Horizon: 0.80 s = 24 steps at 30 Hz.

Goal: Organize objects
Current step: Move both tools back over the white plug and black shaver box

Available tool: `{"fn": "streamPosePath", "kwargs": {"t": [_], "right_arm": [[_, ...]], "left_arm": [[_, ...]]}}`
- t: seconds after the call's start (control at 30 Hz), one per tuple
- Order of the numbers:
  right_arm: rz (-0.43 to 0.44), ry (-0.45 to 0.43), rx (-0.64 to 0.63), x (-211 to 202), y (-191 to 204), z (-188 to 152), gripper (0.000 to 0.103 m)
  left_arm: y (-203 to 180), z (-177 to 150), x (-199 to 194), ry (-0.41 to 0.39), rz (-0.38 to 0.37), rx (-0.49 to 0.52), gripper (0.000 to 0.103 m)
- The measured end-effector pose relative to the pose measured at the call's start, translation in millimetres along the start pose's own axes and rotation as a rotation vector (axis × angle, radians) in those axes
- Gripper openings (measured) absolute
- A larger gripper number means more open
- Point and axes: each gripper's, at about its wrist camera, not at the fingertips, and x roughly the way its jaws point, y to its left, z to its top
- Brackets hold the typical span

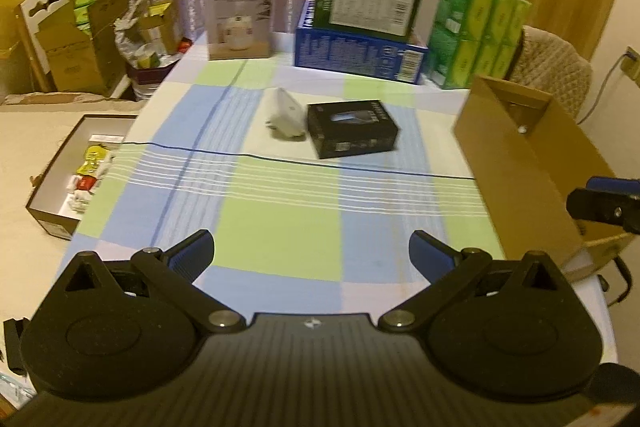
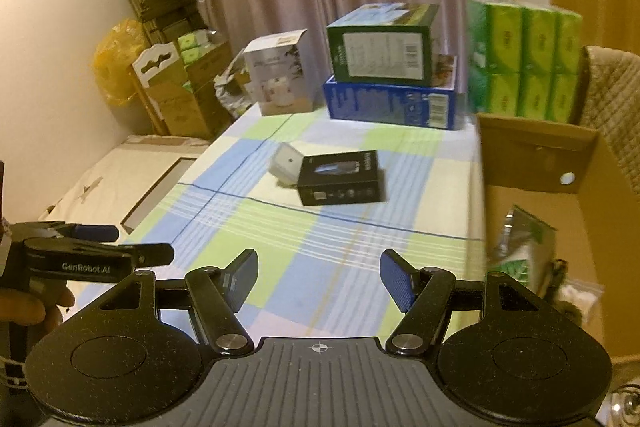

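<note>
A small black box (image 1: 353, 129) (image 2: 341, 177) lies in the middle of the checked tablecloth (image 1: 280, 211) (image 2: 312, 259), with a white plug-like adapter (image 1: 285, 113) (image 2: 286, 163) touching its left side. My left gripper (image 1: 311, 251) hovers over the near part of the table, open wide with nothing between its blue pads. My right gripper (image 2: 318, 279) is also open and holds nothing; its tip (image 1: 600, 205) shows at the right edge of the left wrist view. An open cardboard box (image 1: 532, 163) (image 2: 536, 163) stands at the table's right edge, with packets (image 2: 524, 247) inside.
At the far edge stand a white product box (image 1: 240, 15) (image 2: 280, 79), a green box stacked on a blue box (image 1: 360, 55) (image 2: 390, 101), and a green tissue multipack (image 1: 480, 31) (image 2: 524, 63). A shallow box of small items (image 1: 78, 171) lies left of the table. Cartons crowd the far left corner.
</note>
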Motion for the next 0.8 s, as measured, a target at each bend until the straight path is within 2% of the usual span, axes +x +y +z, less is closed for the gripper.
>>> {"fn": "streamPosePath", "kwargs": {"t": [0.37,0.67,0.8], "right_arm": [[-0.019,0.045,0.079,96.1,-17.6,-0.3,0.065],[-0.040,0.056,0.149,165.8,-44.8,8.6,0.065],[-0.065,0.073,0.139,192.4,-52.3,16.6,0.064]], "left_arm": [[43.0,18.3,66.8,0.018,0.062,-0.028,0.102],[58.1,32.7,141.6,0.031,0.046,-0.093,0.102],[57.1,43.4,169.4,0.030,0.063,-0.072,0.102]]}}
